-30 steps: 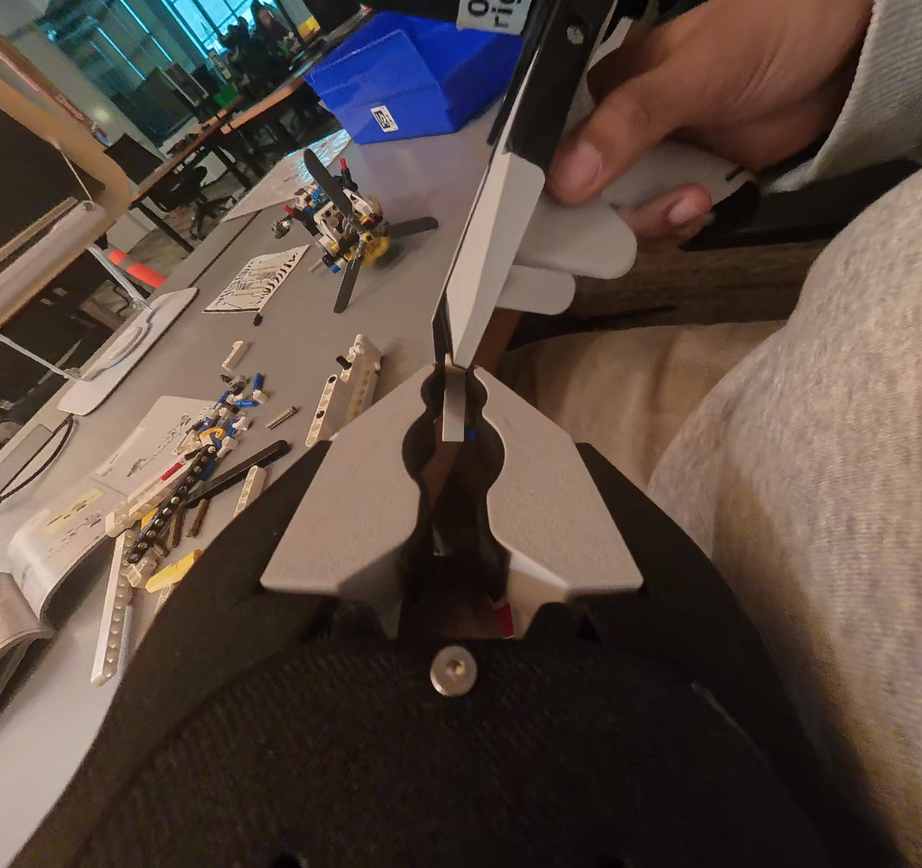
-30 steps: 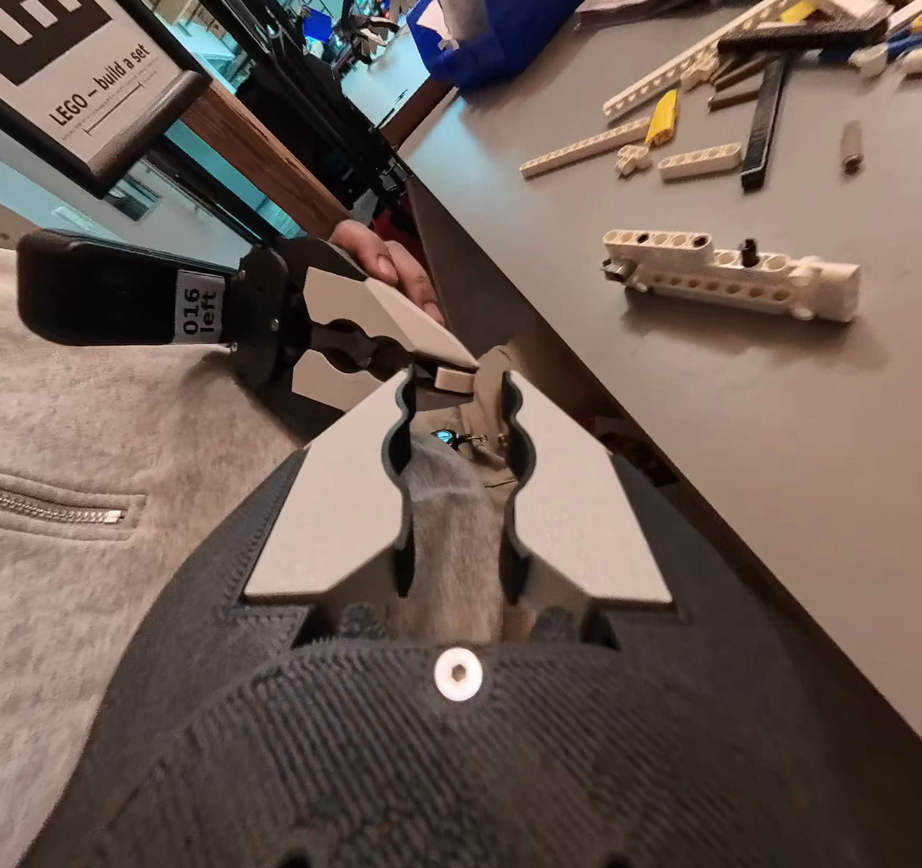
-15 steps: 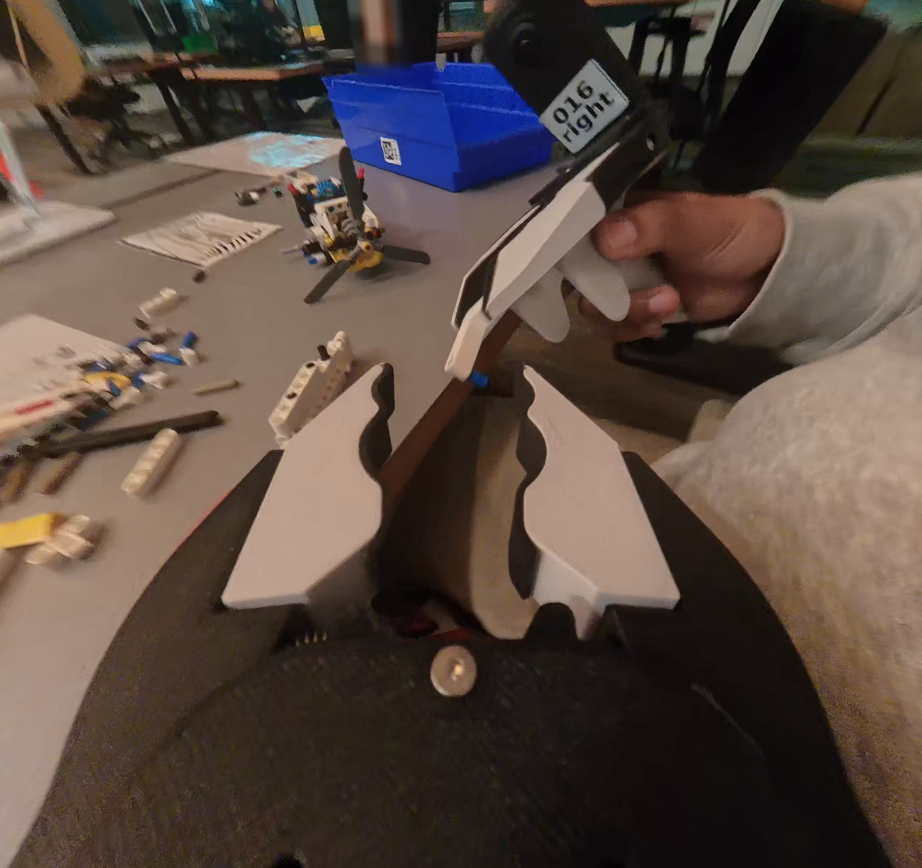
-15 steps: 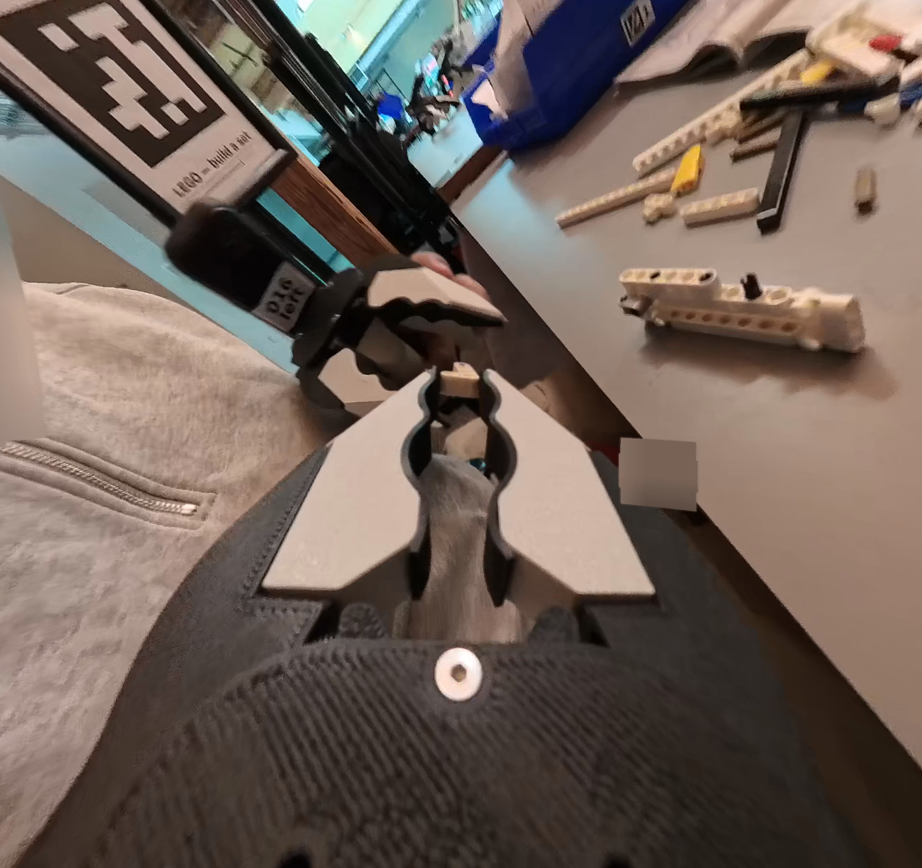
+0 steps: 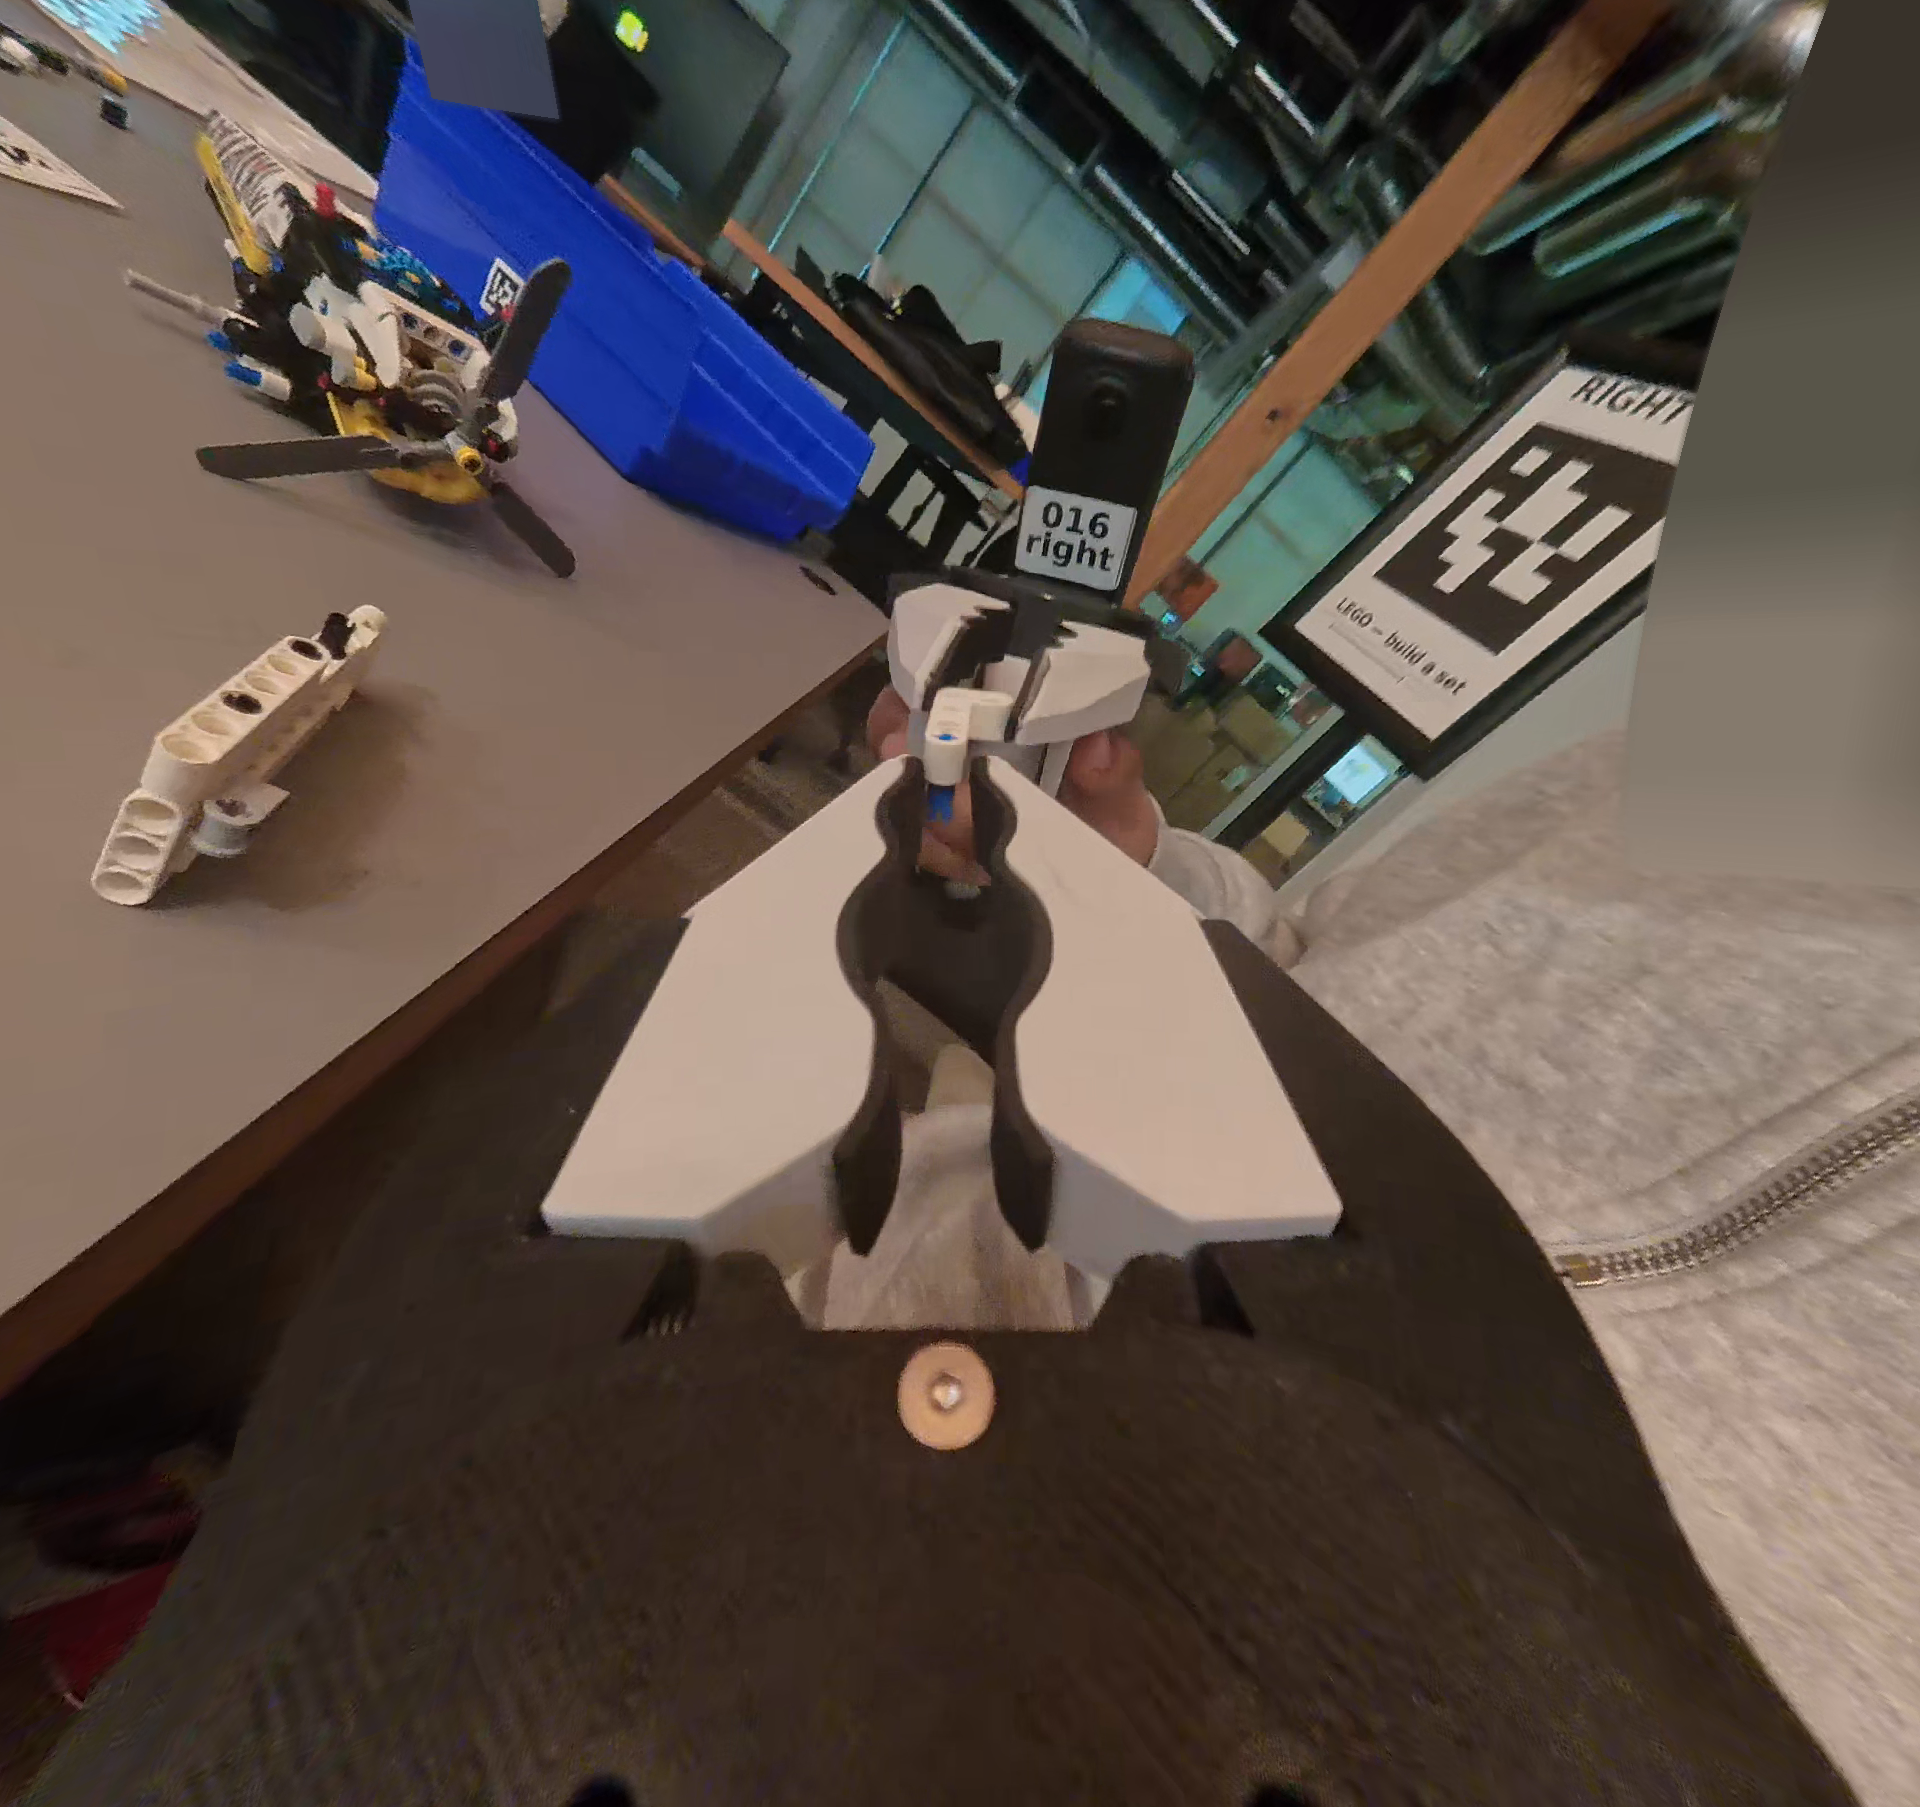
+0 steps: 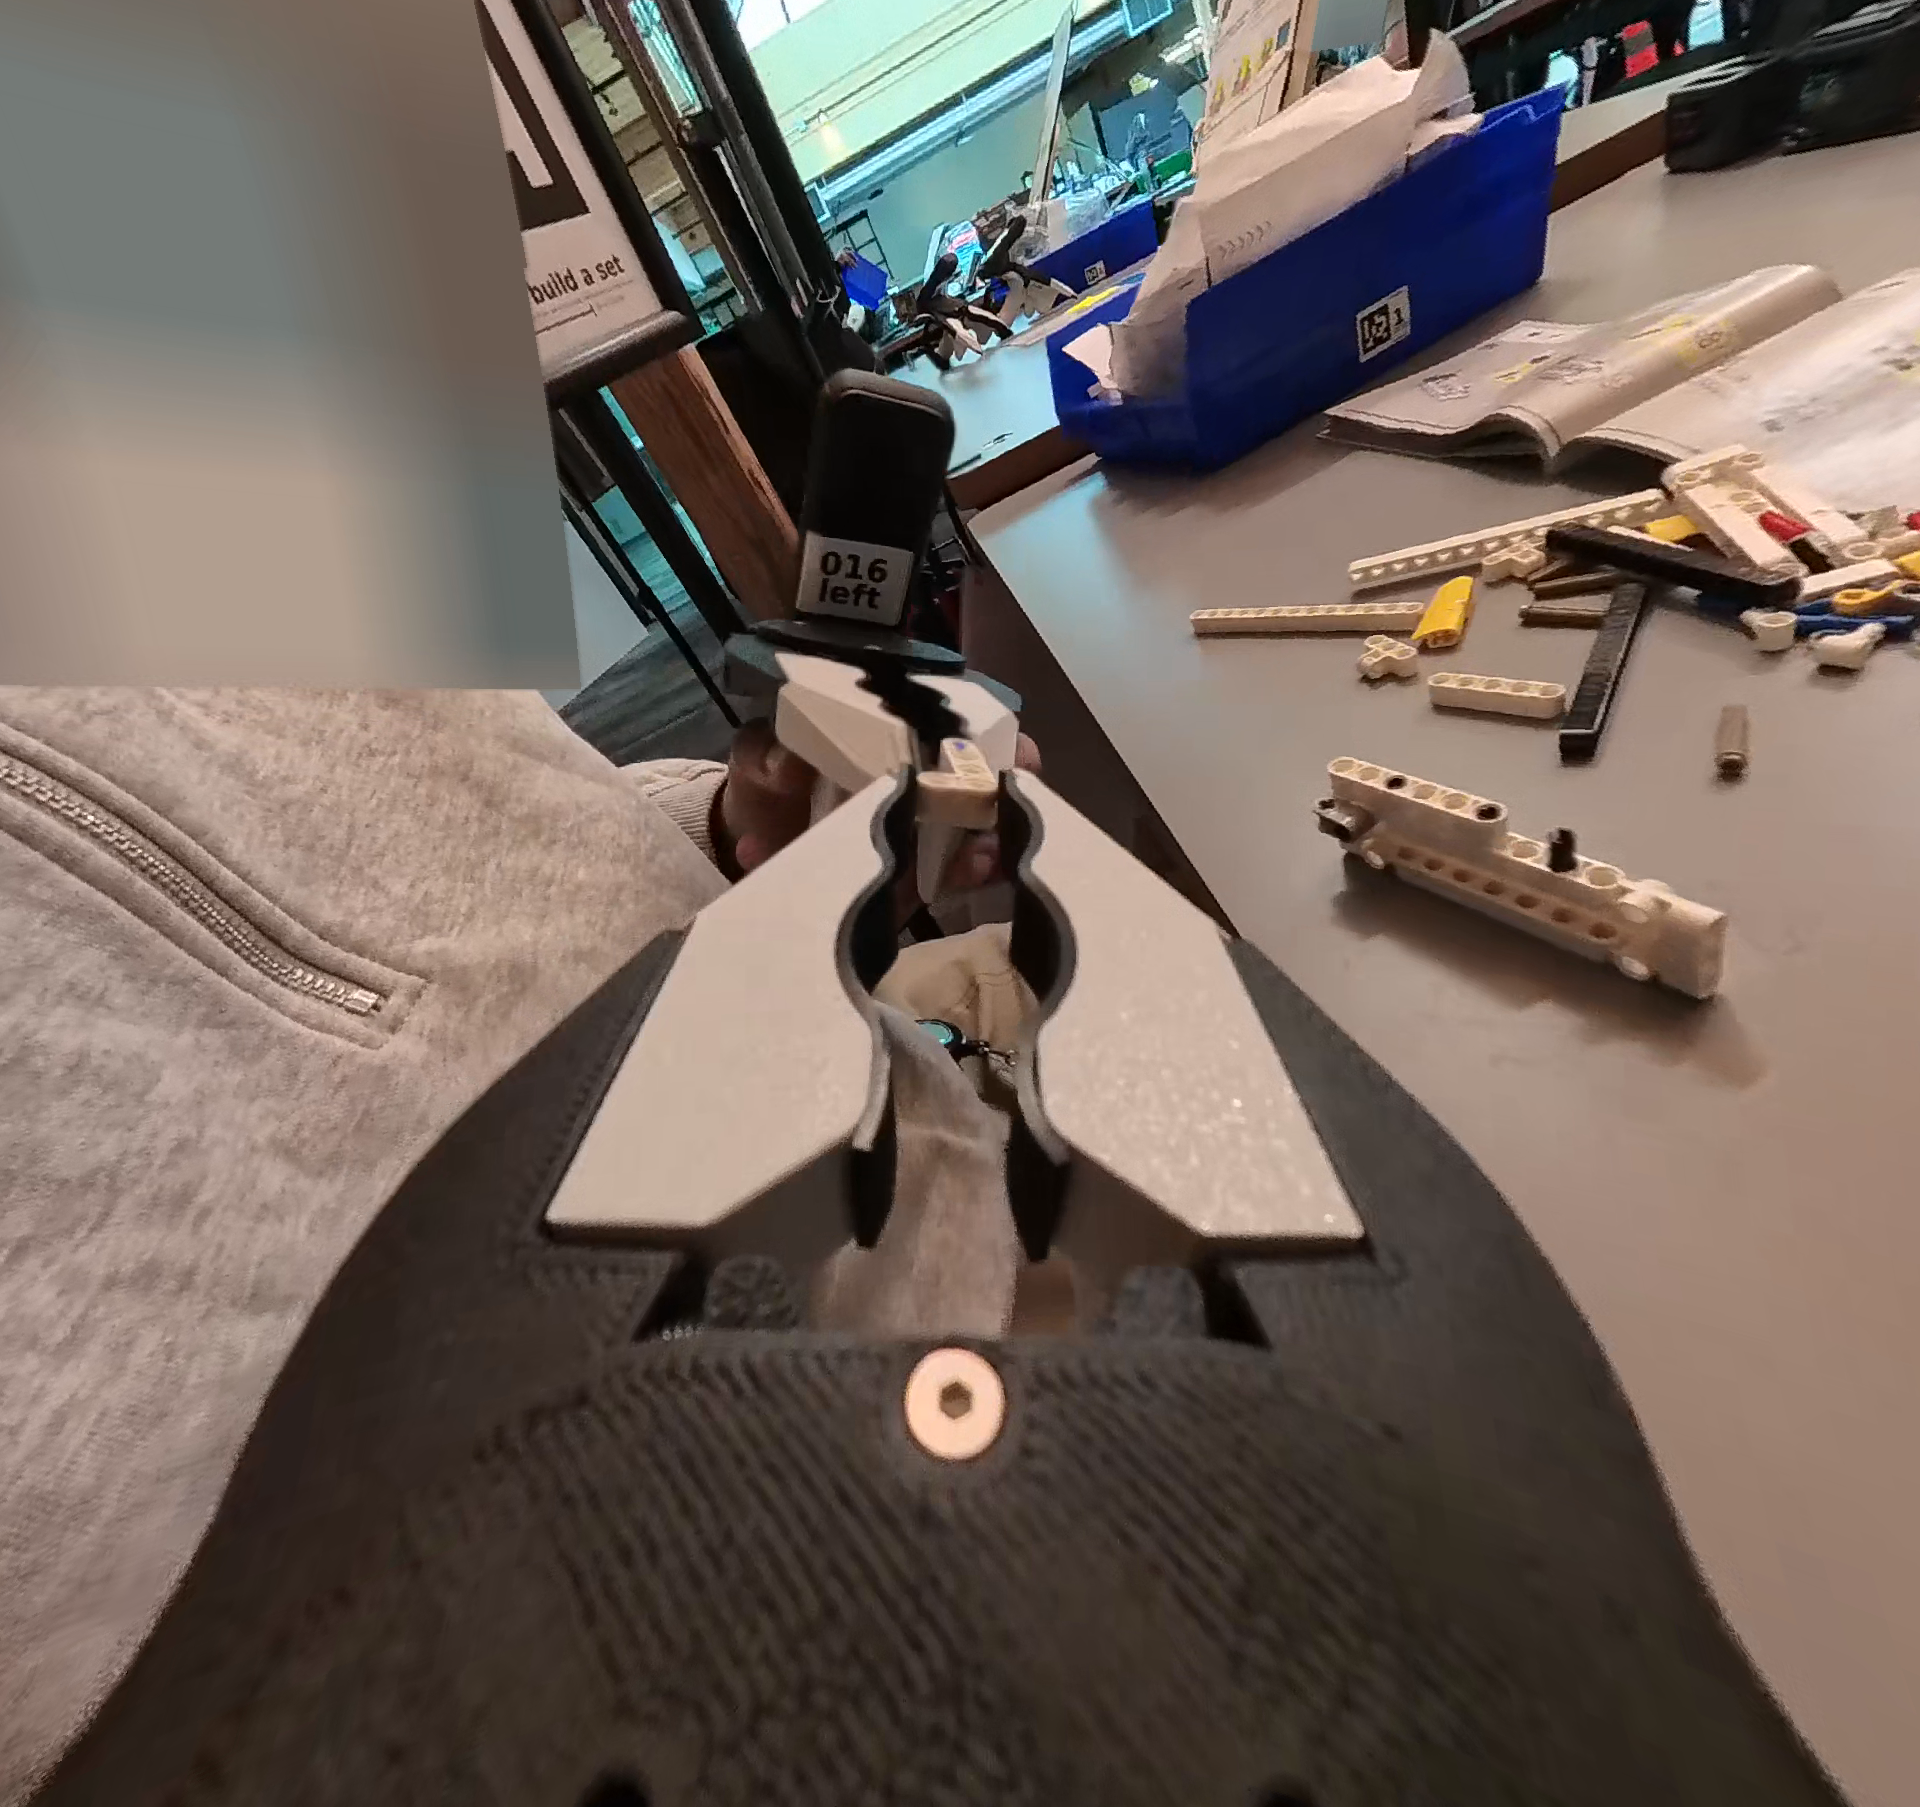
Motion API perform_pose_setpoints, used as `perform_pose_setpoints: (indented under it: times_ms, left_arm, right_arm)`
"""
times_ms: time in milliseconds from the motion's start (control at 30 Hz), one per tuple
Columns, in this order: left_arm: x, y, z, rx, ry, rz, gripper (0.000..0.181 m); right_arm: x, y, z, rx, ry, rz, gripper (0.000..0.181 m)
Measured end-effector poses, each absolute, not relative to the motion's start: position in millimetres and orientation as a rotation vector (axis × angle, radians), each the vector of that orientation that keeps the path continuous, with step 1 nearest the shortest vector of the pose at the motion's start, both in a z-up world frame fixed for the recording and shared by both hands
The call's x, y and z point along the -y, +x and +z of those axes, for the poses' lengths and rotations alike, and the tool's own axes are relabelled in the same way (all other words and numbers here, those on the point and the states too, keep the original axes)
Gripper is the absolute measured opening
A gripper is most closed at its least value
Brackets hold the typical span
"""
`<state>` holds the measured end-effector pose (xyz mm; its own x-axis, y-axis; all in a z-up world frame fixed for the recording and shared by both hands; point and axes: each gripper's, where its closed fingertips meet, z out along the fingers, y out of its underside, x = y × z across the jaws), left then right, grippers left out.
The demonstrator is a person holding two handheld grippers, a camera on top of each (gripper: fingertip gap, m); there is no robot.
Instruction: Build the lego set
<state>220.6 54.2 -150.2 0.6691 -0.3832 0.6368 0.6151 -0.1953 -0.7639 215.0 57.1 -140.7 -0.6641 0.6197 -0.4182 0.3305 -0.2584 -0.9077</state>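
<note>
A small white Lego piece with a blue pin point(image 5: 956, 718) hangs in the air beside the table's near edge, between both grippers, which face each other tip to tip. My right gripper point(image 6: 951, 786) is shut on this piece point(image 6: 961, 770). My left gripper point(image 5: 943, 775) has its jaws drawn narrow around the piece's blue-pin end. A white beam assembly with a black pin point(image 5: 239, 729) lies on the grey table point(image 5: 582, 677); it also shows in the right wrist view point(image 6: 1517, 874).
A partly built propeller plane model point(image 5: 364, 375) and a blue bin point(image 5: 623, 355) stand farther back. Loose beams and pins point(image 6: 1662, 594) lie by an open instruction booklet point(image 6: 1662, 355). The person's grey hooded top point(image 6: 260, 926) fills the space beside the grippers. Both grippers' tips are close together, under 4 cm apart. Both grippers' tips are roughly 25 cm from the partly built propeller plane model point(image 5: 364, 375).
A second ago my left gripper held the piece and my right was open. Then my right closed on it and my left opened. Now both face each other and my left has narrowed on the pin end.
</note>
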Motion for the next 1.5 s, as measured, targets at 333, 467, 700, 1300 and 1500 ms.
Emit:
perform_pose_setpoints:
  times_ms: [333,467,700,1300,1500]
  left_arm:
    - [-54,219,-156,0.14,-1.577,-0.779,0.006]
    - [-56,225,-169,0.025,-1.69,-0.609,0.005]
    - [-56,236,-184,-0.122,-1.787,-0.508,0.005]
    - [-50,231,-191,-0.133,-1.787,-0.539,0.008]
    - [-48,231,-184,-0.117,-1.738,-0.597,0.002]
  right_arm:
    - [-56,217,-145,1.846,-1.162,1.986,0.016]
    - [-62,218,-143,1.907,-1.131,1.895,0.021]
    - [-45,226,-165,2.224,-0.996,1.594,0.019]
    - [-44,223,-176,2.37,-0.871,1.427,0.005]
    - [-43,222,-173,2.296,-0.952,1.599,0.006]
